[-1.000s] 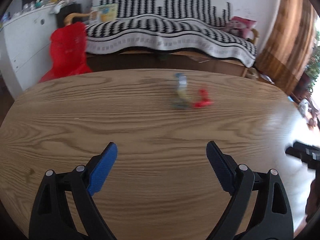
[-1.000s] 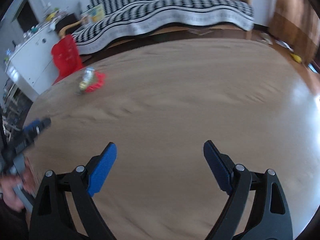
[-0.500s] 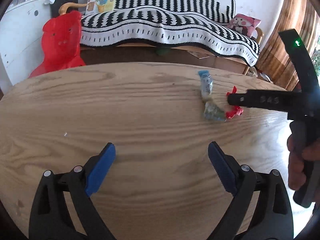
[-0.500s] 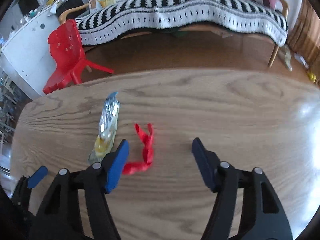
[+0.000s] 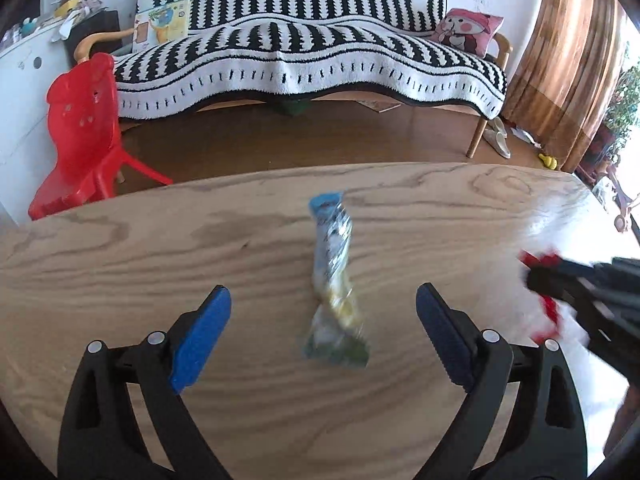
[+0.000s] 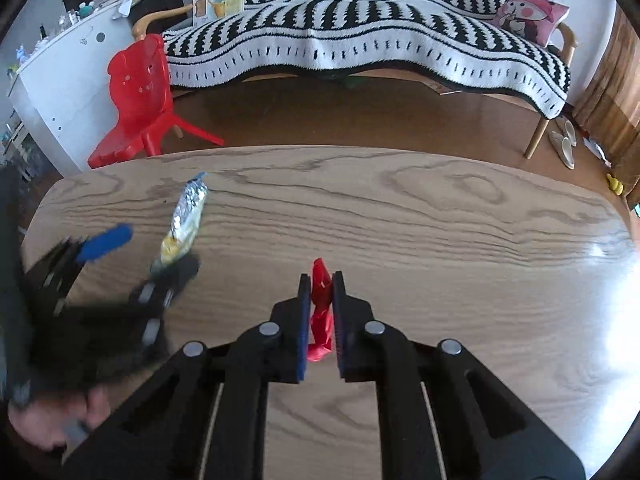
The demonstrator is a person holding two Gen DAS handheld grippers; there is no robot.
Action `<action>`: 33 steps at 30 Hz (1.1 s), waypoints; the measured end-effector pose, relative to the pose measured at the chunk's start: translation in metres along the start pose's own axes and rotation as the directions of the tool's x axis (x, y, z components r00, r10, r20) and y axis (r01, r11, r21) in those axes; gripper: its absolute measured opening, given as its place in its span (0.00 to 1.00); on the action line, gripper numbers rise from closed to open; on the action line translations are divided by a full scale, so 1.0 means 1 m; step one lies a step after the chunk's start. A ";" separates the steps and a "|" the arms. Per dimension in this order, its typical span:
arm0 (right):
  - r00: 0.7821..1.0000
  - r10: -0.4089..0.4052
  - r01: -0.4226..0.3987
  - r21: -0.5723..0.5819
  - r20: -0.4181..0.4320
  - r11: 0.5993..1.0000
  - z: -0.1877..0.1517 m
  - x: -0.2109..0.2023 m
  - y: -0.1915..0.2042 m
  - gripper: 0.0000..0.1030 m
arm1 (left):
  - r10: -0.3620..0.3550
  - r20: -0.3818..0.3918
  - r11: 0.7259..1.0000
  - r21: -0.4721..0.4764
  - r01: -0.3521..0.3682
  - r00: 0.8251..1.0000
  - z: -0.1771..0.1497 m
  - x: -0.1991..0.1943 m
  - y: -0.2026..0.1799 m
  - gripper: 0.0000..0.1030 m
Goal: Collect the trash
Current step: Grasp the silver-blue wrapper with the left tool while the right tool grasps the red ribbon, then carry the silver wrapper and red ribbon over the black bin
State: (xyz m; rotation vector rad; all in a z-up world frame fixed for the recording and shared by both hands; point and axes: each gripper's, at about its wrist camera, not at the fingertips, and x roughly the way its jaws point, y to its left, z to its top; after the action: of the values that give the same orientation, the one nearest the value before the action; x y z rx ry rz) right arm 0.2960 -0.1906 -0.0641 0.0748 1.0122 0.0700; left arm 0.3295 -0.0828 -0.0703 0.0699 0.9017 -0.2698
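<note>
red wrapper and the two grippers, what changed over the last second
The right hand-held gripper closed in on the red wrapper and has just shut on it. The left hand-held gripper advanced, open, to straddle the silver snack wrapper, which stayed on the table.

The right gripper [image 6: 320, 300] is angled steeply downward, its jaws just closed and clamped on a red wrapper [image 6: 321, 316]. The left gripper [image 5: 323, 312] is held wide open, likewise tilted downward.

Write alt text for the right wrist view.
The right hand-held gripper is shut on a red wrapper over a wooden table. At left, the blurred left hand-held gripper, open, reaches toward a silver-and-yellow snack wrapper; a striped sofa stands behind.
</note>
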 end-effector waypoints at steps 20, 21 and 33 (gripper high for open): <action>0.993 -0.107 0.092 0.229 0.052 0.969 -0.203 -0.204 -0.170 0.11 | -0.050 0.034 0.972 0.232 0.040 0.998 -0.078 -0.119 -0.152 0.16; 0.991 -0.123 0.106 0.264 0.049 0.959 -0.224 -0.217 -0.189 0.11 | -0.073 0.038 0.967 0.246 0.061 0.997 -0.083 -0.129 -0.166 0.16; 0.937 -0.338 0.324 0.601 -0.094 0.730 -0.431 -0.288 -0.380 0.11 | -0.418 -0.094 0.791 0.452 0.413 0.904 -0.188 -0.209 -0.410 0.16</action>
State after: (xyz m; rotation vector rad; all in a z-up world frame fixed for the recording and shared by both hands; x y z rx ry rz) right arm -0.2129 -0.5825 -0.0845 0.4868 0.9784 -0.5983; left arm -0.0442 -0.4036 -0.0019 0.3155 0.8176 -0.9021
